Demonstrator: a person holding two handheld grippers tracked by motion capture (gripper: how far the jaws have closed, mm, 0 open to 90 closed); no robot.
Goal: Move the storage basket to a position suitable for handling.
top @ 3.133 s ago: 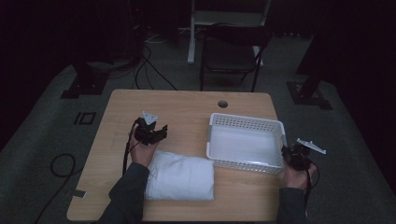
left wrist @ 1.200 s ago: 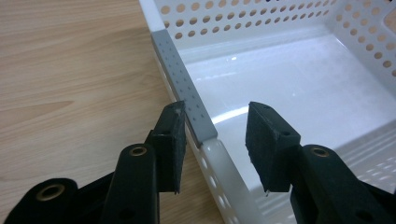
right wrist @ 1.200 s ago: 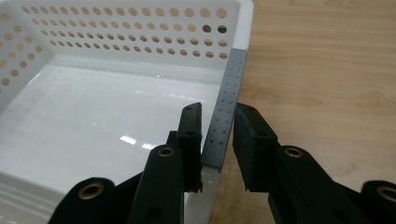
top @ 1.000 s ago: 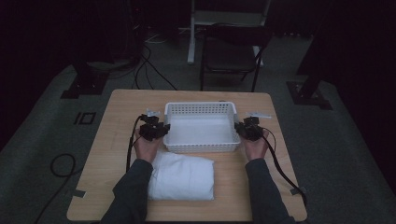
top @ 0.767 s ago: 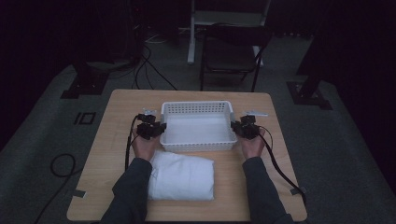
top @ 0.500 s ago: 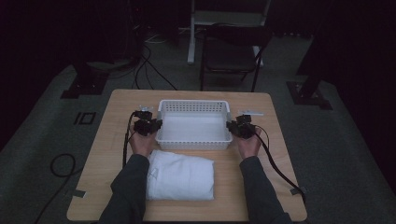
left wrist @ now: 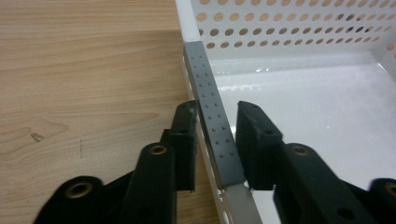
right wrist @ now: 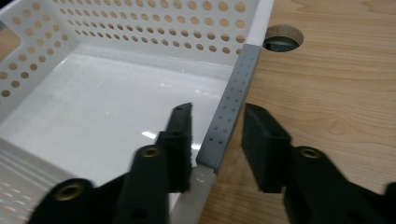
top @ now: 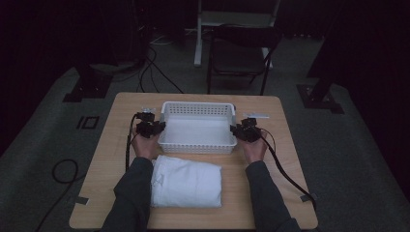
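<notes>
I had slid the basket [top: 197,126] from the table's [top: 285,193] right to its middle, behind the towel [top: 186,181], and my left gripper [left wrist: 212,135] and right gripper [right wrist: 217,135] now straddled its rims, jaws parted, so it sat ready for loading.

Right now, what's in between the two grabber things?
The white basket sits between the left gripper and the right gripper, seen in the high view. Each gripper's jaws straddle a grey-padded side rim.
</notes>
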